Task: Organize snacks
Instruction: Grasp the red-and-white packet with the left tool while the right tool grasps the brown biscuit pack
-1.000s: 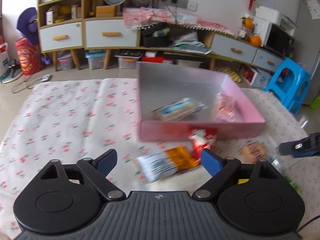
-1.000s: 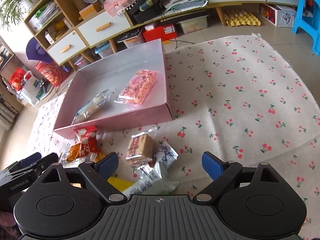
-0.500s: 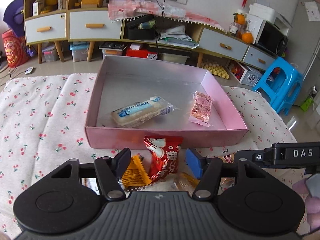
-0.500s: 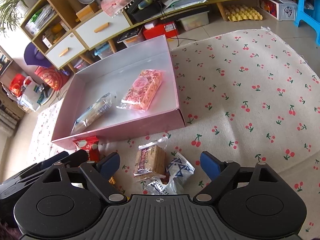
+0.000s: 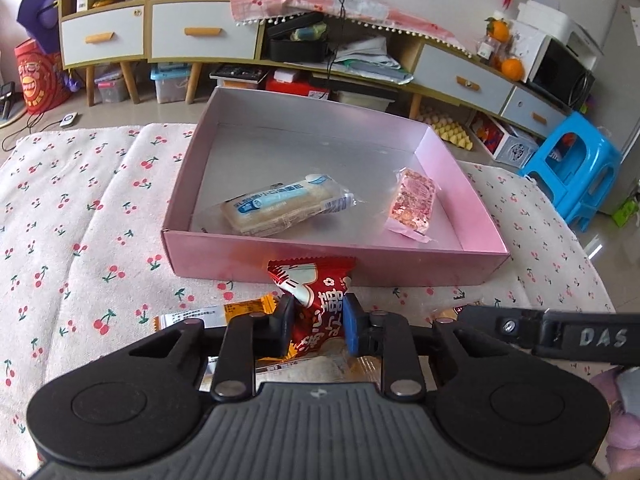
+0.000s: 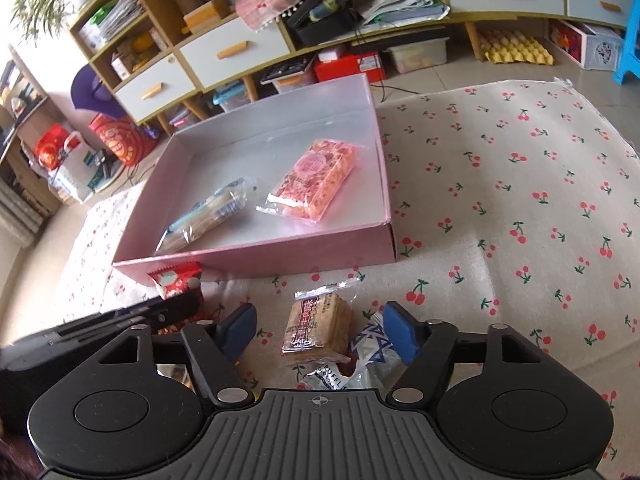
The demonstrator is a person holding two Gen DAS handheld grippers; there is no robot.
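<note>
A pink box (image 5: 320,258) (image 6: 256,258) lies on the cherry-print cloth. Inside it are a white-and-blue wafer pack (image 5: 280,206) (image 6: 204,212) and a pink snack pack (image 5: 414,202) (image 6: 316,178). My left gripper (image 5: 318,318) is shut on a red snack packet (image 5: 316,300) (image 6: 176,280) just in front of the box's near wall. My right gripper (image 6: 320,326) is open, its fingers on either side of a brown biscuit pack (image 6: 316,326) that lies on a blue-and-white wrapper (image 6: 360,360).
An orange-and-white snack pack (image 5: 216,314) lies on the cloth left of my left gripper. The right gripper's arm (image 5: 560,334) crosses the left wrist view at the right. Cabinets (image 5: 200,40), storage bins and a blue stool (image 5: 572,176) stand on the floor beyond the cloth.
My left gripper has moved forward over the red packet and closed on it. My right gripper has moved in over the biscuit pack and narrowed slightly, still open.
</note>
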